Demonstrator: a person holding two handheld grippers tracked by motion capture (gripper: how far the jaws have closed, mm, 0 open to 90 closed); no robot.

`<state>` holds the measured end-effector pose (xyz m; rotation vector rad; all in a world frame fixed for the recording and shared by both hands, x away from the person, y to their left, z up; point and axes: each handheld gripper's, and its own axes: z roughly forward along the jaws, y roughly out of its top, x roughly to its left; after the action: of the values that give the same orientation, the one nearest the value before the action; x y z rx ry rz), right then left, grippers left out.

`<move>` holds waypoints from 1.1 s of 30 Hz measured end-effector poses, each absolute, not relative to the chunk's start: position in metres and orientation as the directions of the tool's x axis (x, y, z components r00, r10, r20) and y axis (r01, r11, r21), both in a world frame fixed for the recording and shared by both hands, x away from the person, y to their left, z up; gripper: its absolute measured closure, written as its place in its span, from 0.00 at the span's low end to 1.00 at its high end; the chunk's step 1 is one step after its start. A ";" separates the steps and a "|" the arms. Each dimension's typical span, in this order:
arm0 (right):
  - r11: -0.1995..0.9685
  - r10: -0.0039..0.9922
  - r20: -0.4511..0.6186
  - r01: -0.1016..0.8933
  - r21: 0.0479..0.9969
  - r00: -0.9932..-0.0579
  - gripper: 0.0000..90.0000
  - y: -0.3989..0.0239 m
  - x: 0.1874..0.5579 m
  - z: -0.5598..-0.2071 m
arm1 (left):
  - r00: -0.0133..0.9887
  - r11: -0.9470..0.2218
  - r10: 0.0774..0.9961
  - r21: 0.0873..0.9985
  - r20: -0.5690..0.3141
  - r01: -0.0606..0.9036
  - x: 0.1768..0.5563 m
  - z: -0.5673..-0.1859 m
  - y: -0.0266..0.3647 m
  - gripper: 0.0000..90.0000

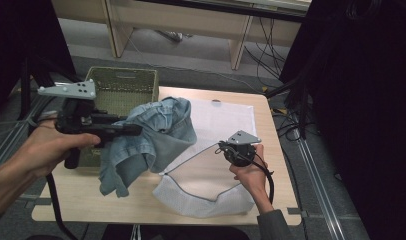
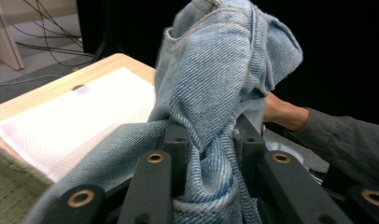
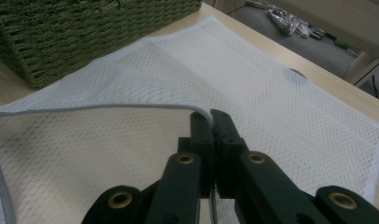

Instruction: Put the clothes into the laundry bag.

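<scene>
Denim jeans (image 1: 156,135): soft, floppy, fairly heavy; left gripper (image 1: 133,130) pinching a bunched fold, just above mesh laundry bag (image 1: 211,150).
Right gripper (image 3: 212,122) pressed together on bag's rim; bag light, limp, so grip jeans by thick seam/waistband.

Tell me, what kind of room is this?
Probably a lab or workshop set up for recording, not a home laundry: a small wooden table stands among dark curtains, loose cables trail over the floor, and a hand-held gripper lifts denim jeans over a mesh bag.
</scene>
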<state>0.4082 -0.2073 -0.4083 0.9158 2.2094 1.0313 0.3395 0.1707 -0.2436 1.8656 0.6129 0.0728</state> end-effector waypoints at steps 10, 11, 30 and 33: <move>0.465 0.770 -0.184 0.338 0.818 -0.611 0.99 -0.210 0.409 -0.408 | 0.890 -0.310 0.369 0.867 -0.268 0.389 0.332 -0.275 0.128 0.80; 0.461 0.771 -0.182 0.338 0.821 -0.611 0.99 -0.210 0.409 -0.407 | 0.890 -0.308 0.371 0.869 -0.266 0.388 0.332 -0.278 0.124 0.80; 0.428 0.775 -0.163 0.318 0.846 -0.611 1.00 -0.217 0.409 -0.400 | 0.881 -0.392 0.353 0.805 -0.315 0.445 0.352 -0.358 0.082 0.79; 0.409 0.787 -0.146 0.329 0.851 -0.600 1.00 -0.216 0.407 -0.399 | 0.882 -0.414 0.348 0.791 -0.319 0.450 0.356 -0.371 0.075 0.79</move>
<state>0.4072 -0.2159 -0.3989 0.9449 2.1293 1.1132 0.3558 0.0746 -0.3715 2.0421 0.5785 -0.1269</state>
